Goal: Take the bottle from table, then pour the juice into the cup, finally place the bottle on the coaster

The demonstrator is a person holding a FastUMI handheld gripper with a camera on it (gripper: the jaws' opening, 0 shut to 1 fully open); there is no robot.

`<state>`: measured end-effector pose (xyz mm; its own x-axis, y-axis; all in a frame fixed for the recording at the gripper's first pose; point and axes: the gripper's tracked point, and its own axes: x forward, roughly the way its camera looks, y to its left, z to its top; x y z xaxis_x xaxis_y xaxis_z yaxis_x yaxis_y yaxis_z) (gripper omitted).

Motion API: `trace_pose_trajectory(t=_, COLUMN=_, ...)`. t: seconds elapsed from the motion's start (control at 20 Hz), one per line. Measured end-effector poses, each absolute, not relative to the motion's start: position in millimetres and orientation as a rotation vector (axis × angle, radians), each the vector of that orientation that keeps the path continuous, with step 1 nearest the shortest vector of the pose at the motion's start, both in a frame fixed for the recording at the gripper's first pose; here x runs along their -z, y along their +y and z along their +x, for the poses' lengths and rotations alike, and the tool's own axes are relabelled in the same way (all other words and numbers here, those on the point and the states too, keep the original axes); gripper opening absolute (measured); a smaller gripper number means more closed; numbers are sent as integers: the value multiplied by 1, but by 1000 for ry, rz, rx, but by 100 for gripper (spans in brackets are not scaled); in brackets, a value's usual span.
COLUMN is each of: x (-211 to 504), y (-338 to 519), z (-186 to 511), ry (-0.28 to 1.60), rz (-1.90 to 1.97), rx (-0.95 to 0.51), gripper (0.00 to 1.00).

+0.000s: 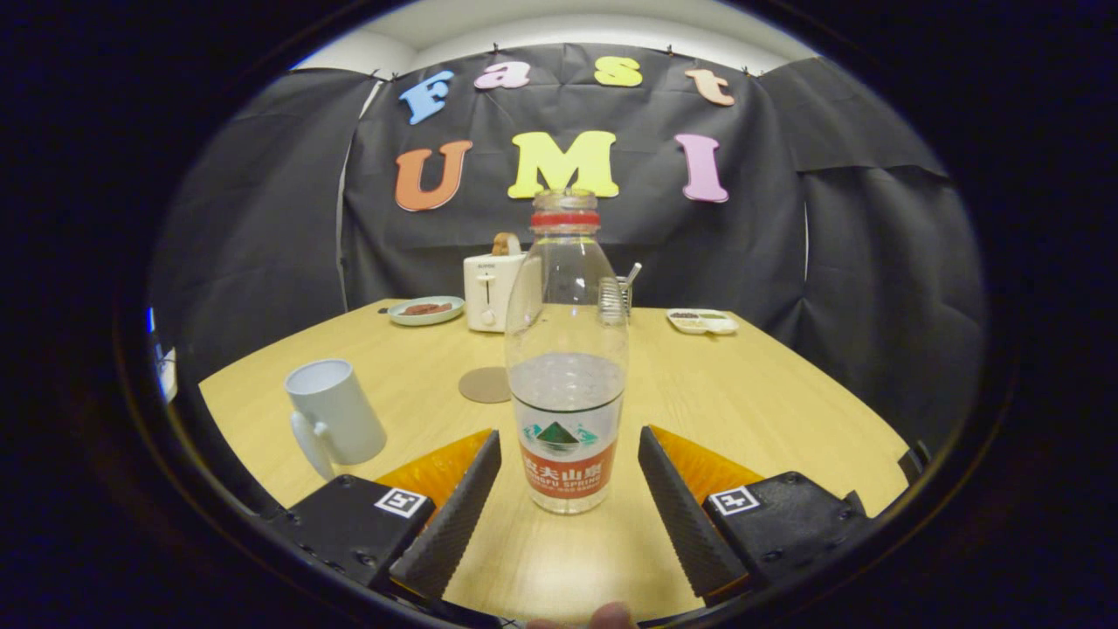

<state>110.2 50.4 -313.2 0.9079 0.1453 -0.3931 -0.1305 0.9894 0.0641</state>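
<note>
Clear plastic bottle (567,367) stood upright between the open jaws.
Neither finger is touching it; gripper (568,489) is centred on its labelled base, nothing held.

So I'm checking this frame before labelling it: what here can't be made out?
- Toaster: its right side is hidden behind the bottle, which stands between the open gripper fingers.
- Metal holder: mostly hidden by the bottle.
- Small tray and plate: their food is too small to name.
- Mug: its inside faces away.
</note>
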Motion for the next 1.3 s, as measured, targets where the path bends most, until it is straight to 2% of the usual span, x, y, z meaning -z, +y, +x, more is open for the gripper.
trace_pose_trajectory(t=0.35, x=319, y=57, z=139, ry=403, rz=72, rx=-126, gripper=100)
trace_pose_trajectory(t=0.55, x=316, y=54, z=144, ry=391, rz=79, rx=-102, gripper=86)
trace_pose_trajectory(t=0.8, x=305, y=54, z=143, ry=399, rz=57, rx=-93, gripper=80)
trace_pose_trajectory(t=1.3, x=269, y=58, z=167, ry=355, rz=-518, rx=-69, gripper=77)
